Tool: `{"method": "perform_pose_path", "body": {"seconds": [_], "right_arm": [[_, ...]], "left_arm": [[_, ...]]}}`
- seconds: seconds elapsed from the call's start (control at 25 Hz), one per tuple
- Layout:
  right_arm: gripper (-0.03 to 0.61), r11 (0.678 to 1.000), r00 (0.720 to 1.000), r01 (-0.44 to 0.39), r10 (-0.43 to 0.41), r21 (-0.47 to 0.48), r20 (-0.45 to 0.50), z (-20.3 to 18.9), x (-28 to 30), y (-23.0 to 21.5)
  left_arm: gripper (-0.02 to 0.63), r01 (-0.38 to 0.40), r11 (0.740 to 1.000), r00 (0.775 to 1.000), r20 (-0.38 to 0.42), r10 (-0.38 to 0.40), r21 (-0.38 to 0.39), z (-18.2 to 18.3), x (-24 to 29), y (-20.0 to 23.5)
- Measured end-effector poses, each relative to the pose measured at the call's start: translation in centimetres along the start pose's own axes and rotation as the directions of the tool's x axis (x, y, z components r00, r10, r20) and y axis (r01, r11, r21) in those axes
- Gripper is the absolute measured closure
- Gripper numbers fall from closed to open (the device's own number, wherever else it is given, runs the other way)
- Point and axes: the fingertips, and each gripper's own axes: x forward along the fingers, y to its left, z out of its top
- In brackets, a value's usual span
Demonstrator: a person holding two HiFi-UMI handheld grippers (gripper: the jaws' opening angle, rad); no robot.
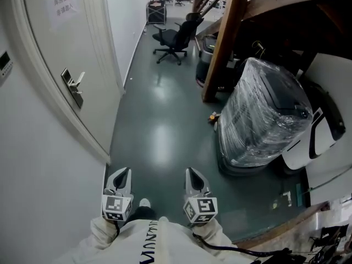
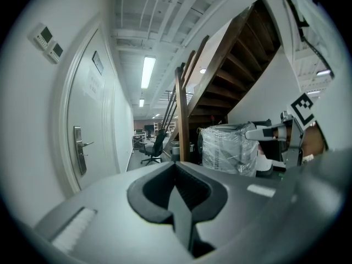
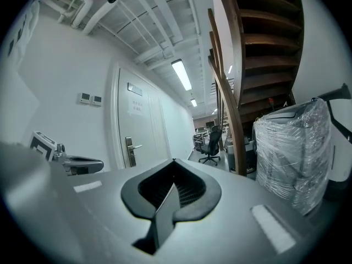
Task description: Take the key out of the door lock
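The door lock (image 1: 72,88) — key too small to see — lies well ahead: we judge this the approach, left claw (image 1: 123,174) and right claw (image 1: 192,175) both closed, empty — one must open.

The door (image 1: 60,43) stands on the left, with its lock (image 1: 73,88) on the near edge. The wrapped machine (image 1: 264,114) sits on the floor (image 1: 159,131) at right, the stair post (image 1: 223,43) just behind it. The office chair (image 1: 175,37) stands far beyond. The left gripper (image 1: 123,174) and right gripper (image 1: 192,175) are near, side by side.

Door lock (image 1: 72,87): key too small to tell, all views.
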Motion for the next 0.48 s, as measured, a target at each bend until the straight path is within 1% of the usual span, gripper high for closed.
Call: {"method": "perform_pose_path", "body": {"seconds": [0.28, 0.48], "right_arm": [[0.577, 1.0, 1.0, 0.003, -0.003, -0.014, -0.014, 0.3, 2.7, -0.7], [0.578, 0.999, 0.999, 0.024, -0.025, -0.024, -0.032, 0.4, 6.1, -1.4]], "left_arm": [[0.614, 0.002, 1.0, 1.0, 0.007, -0.002, -0.016, 0.2, 3.2, 1.4], [0.614, 0.028, 0.999, 1.0, -0.001, -0.028, -0.025, -0.1, 6.9, 3.1]]}}
